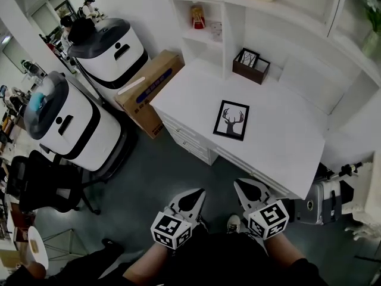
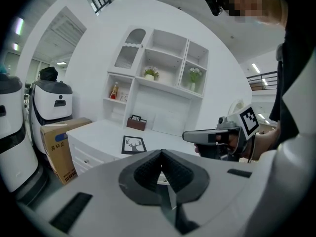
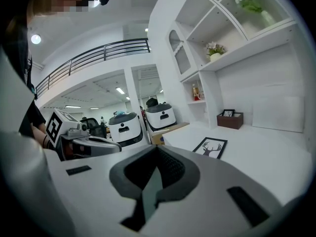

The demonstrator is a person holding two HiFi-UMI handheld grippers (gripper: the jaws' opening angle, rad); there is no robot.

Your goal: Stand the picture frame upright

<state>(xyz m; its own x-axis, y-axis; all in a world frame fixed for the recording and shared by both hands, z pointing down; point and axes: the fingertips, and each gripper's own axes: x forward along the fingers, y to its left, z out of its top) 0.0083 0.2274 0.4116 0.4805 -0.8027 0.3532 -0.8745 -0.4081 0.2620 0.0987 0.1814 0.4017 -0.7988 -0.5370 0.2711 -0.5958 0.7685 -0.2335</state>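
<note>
A black picture frame [image 1: 231,120] with a deer-head print lies flat on the white desk [image 1: 280,142], near its middle. It also shows in the left gripper view as the frame [image 2: 133,144] and in the right gripper view as the frame [image 3: 211,147]. My left gripper [image 1: 197,193] and right gripper [image 1: 240,185] hang side by side over the floor, short of the desk's front edge, both pointing toward it. Both are shut with nothing in them. The right gripper [image 2: 190,136] crosses the left gripper view.
A dark brown box [image 1: 250,66] with a small framed picture stands at the back of the desk under white shelves [image 1: 208,22]. A cardboard box [image 1: 149,91] leans at the desk's left end. Two white and black robots [image 1: 77,127] stand further left. A grey case [image 1: 324,201] sits right.
</note>
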